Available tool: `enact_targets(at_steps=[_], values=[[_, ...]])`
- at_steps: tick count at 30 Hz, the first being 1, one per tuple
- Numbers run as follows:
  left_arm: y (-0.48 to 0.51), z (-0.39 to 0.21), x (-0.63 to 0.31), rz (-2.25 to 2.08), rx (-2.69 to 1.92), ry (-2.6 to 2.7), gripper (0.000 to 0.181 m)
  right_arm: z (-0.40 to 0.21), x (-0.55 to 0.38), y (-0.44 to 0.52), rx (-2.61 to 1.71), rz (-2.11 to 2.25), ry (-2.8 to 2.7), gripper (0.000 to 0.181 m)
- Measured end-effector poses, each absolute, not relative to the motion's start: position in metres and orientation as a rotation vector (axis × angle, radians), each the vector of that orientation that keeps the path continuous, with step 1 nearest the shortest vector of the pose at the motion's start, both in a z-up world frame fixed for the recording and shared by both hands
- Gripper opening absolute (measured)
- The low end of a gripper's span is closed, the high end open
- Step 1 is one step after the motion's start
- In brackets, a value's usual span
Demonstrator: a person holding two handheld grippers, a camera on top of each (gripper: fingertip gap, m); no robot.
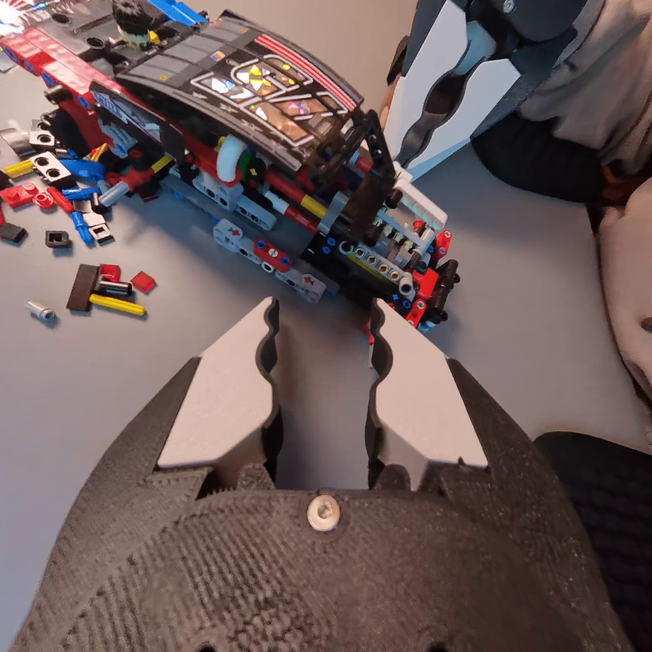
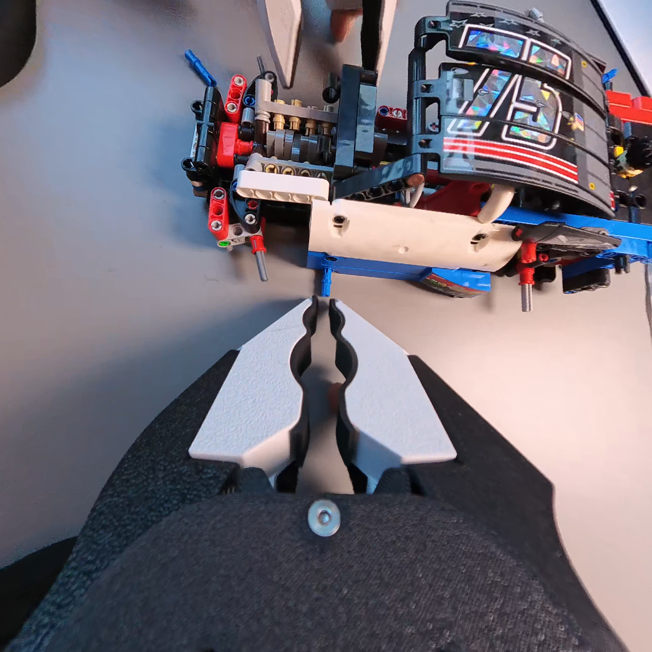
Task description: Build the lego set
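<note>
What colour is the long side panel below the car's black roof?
White. The side panel shows best in the right wrist view, above a blue beam.

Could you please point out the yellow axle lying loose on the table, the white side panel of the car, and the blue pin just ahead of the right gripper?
yellow axle (image 1: 117, 305): left wrist view, mid-shaft.
white side panel (image 2: 405, 231): right wrist view, middle of its flat face.
blue pin (image 2: 326, 282): right wrist view, its protruding shaft.

Lego car (image 2: 458, 148) runs off frame right of the right gripper (image 2: 323, 300); left gripper's (image 1: 323, 307) right finger hides the car's near corner; minifigure (image 1: 136, 24) blurred, far ahead-left
</note>
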State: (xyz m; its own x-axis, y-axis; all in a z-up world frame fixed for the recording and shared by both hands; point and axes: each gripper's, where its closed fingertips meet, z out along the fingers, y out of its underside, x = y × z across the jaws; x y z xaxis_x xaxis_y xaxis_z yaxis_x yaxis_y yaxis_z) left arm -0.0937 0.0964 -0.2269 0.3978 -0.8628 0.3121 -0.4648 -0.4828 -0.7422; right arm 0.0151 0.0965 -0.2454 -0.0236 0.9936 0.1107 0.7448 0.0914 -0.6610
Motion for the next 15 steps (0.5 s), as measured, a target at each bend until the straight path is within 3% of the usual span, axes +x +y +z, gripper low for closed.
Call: enact_targets(at_steps=[1,15], values=[[0.097,-0.232,-0.094,-0.93,-2.113,1.143,0.052,-0.246,0.014,0.097,-1.706,0.574,-1.823,0.005],[0.108,-0.239,-0.08,-0.757,-2.053,1.254,0.031,-0.246,0.01,0.098,-1.668,0.536,-1.825,0.001]])
